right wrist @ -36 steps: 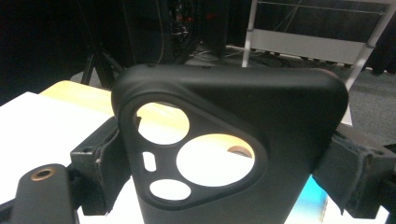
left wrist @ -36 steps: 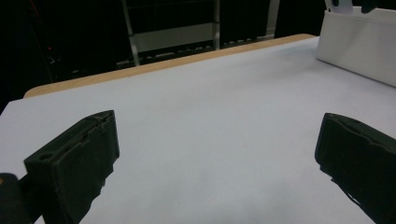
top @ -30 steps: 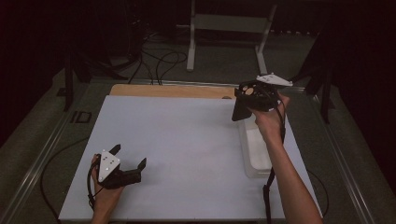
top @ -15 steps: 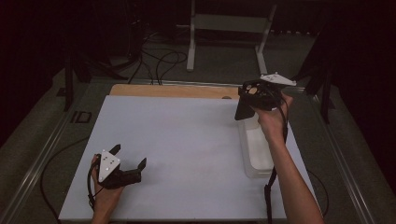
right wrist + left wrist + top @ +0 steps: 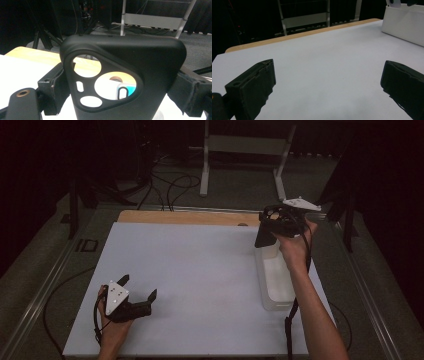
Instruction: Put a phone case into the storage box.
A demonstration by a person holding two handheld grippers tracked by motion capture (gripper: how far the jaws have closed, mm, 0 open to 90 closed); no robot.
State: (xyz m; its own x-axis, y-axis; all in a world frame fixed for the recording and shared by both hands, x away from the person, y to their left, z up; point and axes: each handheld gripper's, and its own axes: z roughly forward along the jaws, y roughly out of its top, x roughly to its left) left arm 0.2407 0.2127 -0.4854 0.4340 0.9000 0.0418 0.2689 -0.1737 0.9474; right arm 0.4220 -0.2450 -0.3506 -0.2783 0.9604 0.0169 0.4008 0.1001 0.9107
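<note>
My right tool is pinching a black phone case by its two long edges, the jaws pressed against either side, and I am holding it in the air at the upper right of the high view, just above the far end of a white bin. The case stands roughly upright, its long axis running top to bottom, camera-cutout end uppermost in the right gripper view. What my next move turns on, as I judge it, is that the bin lies directly below and slightly toward the lower edge of the frame from the case, its own long axis running away from me, so a lowering along that line would suit. The case looks like matte, slightly rubbery plastic with rounded corners, one big ringed opening and smaller oval holes; through them I glimpse a white object with a teal patch, too small to identify. The bin is translucent white, straight-walled. My left tool rests at the lower left on the pale, smooth tabletop, jaws spread wide and holding nothing, well apart from the bin, so the right hand is plainly the nearer.
</note>
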